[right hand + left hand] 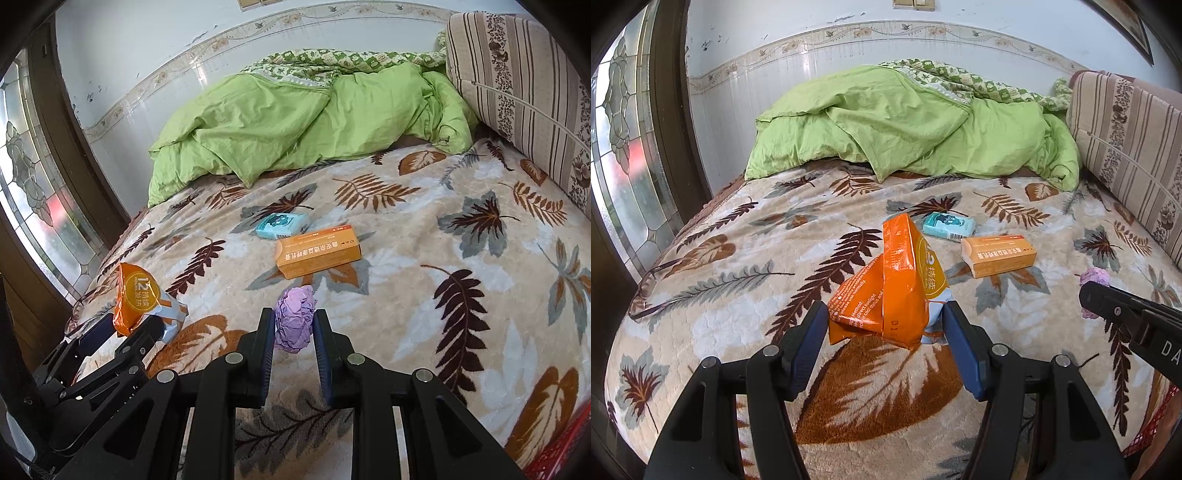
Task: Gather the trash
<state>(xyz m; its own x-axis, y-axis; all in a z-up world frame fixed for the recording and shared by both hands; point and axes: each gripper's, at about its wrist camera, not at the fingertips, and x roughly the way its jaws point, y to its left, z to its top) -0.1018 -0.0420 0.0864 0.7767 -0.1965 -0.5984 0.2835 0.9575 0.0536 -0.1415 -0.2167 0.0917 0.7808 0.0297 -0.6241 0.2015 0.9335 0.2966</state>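
A crumpled orange foil wrapper [897,291] is lifted off the leaf-patterned bed blanket [738,302], and my left gripper [884,319] is shut on its lower end. In the right wrist view the same orange wrapper [138,302] shows at the left in that left gripper [129,332]. My right gripper [294,325] is shut on a crumpled purple paper ball [295,317], which also peeks out at the right of the left wrist view as the purple ball [1094,277]. An orange carton [317,251] and a light blue tissue pack [282,225] lie flat on the blanket beyond.
A rumpled green duvet [912,125] is piled at the head of the bed. A striped cushion [524,96] stands along the right side. A stained-glass door [624,147] is at the left. Something red [561,454] shows at the lower right edge.
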